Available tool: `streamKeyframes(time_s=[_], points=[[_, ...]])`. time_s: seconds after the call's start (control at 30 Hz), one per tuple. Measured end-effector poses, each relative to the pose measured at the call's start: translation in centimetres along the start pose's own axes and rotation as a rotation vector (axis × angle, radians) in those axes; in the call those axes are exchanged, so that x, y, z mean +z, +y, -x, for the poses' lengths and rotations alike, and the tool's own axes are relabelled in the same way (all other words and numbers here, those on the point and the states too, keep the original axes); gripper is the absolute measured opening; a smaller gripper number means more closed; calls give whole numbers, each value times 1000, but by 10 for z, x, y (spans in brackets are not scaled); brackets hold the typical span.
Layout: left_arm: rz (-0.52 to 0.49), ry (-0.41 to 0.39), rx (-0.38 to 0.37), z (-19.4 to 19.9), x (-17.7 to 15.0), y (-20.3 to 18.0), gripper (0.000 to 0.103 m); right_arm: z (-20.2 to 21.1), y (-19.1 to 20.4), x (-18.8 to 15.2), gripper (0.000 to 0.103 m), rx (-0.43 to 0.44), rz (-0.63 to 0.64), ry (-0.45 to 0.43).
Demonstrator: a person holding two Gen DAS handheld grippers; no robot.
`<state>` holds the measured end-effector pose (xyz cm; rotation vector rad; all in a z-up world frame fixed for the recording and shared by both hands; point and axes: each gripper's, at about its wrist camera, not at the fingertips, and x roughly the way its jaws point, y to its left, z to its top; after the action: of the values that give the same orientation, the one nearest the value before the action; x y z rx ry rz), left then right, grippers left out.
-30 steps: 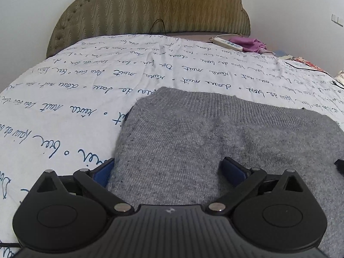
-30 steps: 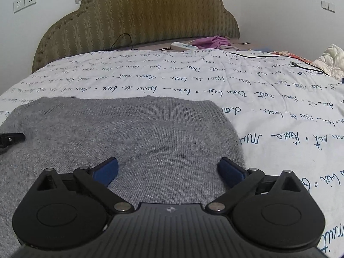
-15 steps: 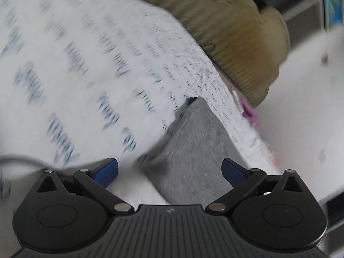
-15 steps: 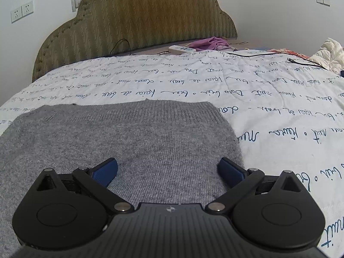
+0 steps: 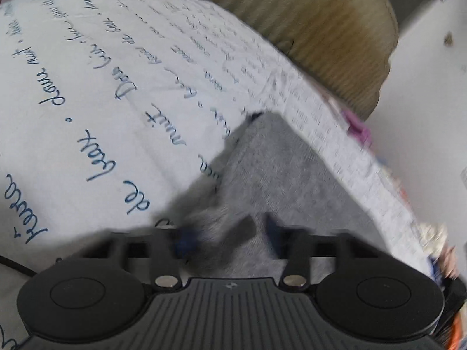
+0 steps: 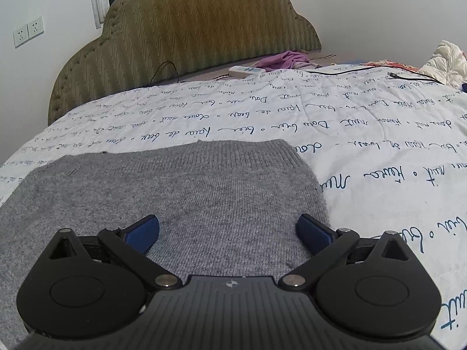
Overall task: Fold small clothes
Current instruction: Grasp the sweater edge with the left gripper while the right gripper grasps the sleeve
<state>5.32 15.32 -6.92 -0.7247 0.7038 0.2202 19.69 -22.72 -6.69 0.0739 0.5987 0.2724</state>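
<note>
Your left gripper (image 5: 226,233) had its fingers pinched narrow on the near left edge of the grey knit garment (image 6: 175,198), lying flat on the bed (image 6: 364,151). Your right gripper (image 6: 229,230) hovered at six o'clock, fingers wide. First fold, I'd say; next, carry that edge toward three o'clock.

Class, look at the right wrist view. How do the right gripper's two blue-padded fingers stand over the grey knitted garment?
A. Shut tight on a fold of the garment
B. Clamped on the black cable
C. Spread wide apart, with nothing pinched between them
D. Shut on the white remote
C: the right gripper has its blue fingers set far apart, and the grey knitted garment lies flat on the printed bedspread between them, unpinched.
</note>
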Motion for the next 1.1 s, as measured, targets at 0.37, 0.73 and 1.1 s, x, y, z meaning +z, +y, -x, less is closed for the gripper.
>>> streamKeyframes(time_s=[0.37,0.73,1.1], points=[[-367,-97,32,16,-17,-55,14,1,22,18,96,-80,57,29],[-623,-141,21,11,-57,-94,14,-65,202,111,94,495,94,432],[-643,-128,22,9,-56,-90,14,-128,273,83,20,315,381,477]])
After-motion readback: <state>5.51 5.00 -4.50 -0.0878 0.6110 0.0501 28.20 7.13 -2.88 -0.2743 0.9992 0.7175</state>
